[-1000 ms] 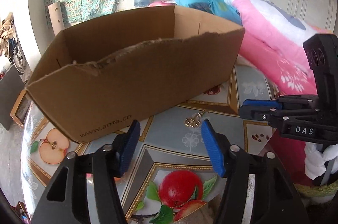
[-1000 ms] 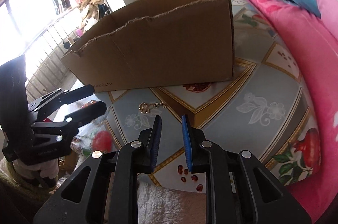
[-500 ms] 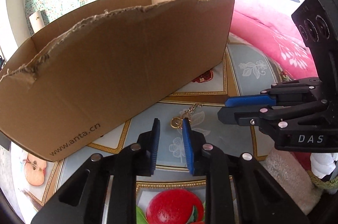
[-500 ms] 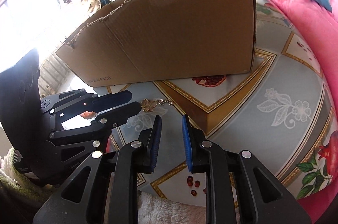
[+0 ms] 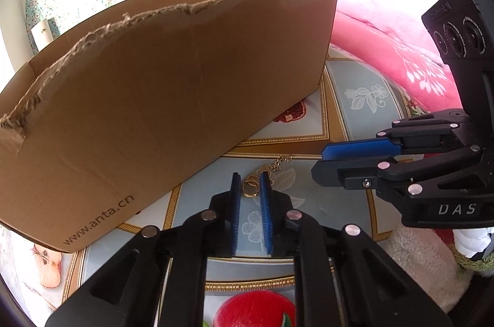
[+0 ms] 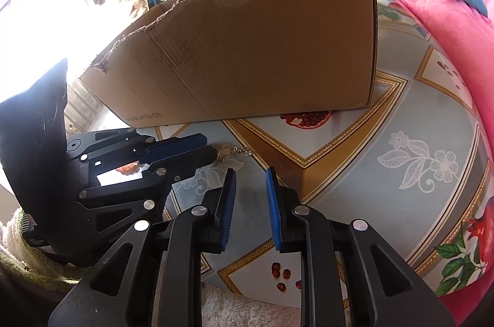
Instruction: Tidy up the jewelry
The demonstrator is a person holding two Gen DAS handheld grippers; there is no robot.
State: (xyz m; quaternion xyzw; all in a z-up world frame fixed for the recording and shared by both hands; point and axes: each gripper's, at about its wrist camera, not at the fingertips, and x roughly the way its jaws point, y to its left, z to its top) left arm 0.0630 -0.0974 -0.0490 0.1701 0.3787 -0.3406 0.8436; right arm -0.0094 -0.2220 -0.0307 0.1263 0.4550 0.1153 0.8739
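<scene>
My left gripper (image 5: 250, 183) pointed down at the patterned tablecloth (image 5: 364, 98), just in front of the cardboard box (image 5: 173, 98). Its jaws had just been closing and stood narrow around the ring end of the gold jewelry piece (image 5: 251, 188); I could not tell whether the pads pressed it. The chain ran from the ring toward the box. My right gripper (image 6: 248, 194) stood beside the left one, also in front of the box, its jaws partly apart with nothing between them.
</scene>
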